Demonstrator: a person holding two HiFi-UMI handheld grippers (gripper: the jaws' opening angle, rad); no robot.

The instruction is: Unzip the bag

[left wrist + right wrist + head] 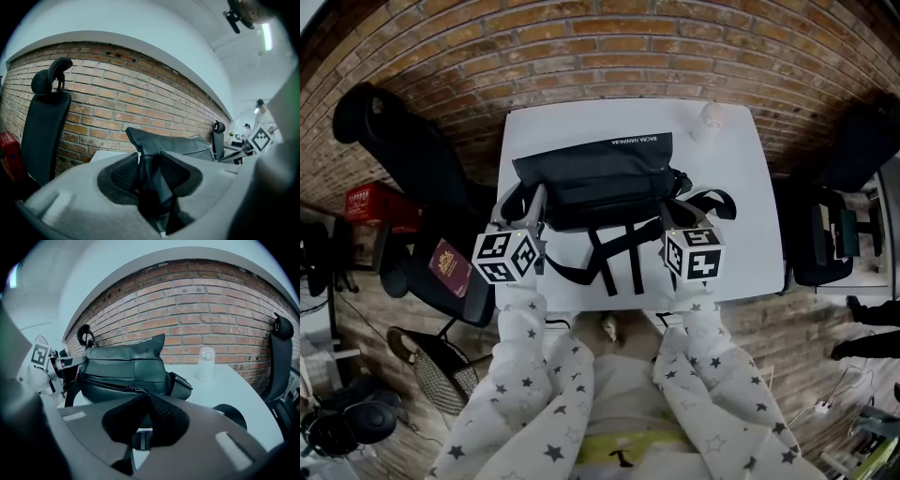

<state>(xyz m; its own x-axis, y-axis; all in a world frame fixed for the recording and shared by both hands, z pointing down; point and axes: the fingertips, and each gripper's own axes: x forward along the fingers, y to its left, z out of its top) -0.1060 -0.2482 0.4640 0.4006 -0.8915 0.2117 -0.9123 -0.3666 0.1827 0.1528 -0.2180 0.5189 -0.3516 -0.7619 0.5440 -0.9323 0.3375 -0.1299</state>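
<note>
The person's star-patterned sleeves (534,375) reach forward to the near edge of the white desk (741,206), one gripper in each hand. The left gripper (534,208) is clamped on a fold of black fabric at the left end of the bag (595,178); in the left gripper view the material stands bunched between its pads. The right gripper (672,214) is at the bag's right front, its jaws pressed together on the small zip pull (135,389), which sits right at their tips. Black straps (614,258) trail from the bag towards the person. The bag lies across the middle of the desk. Beyond it, near the far right corner, stands a small white bottle (711,116), well apart from the bag. Behind the desk is a brick wall (609,47).
</note>
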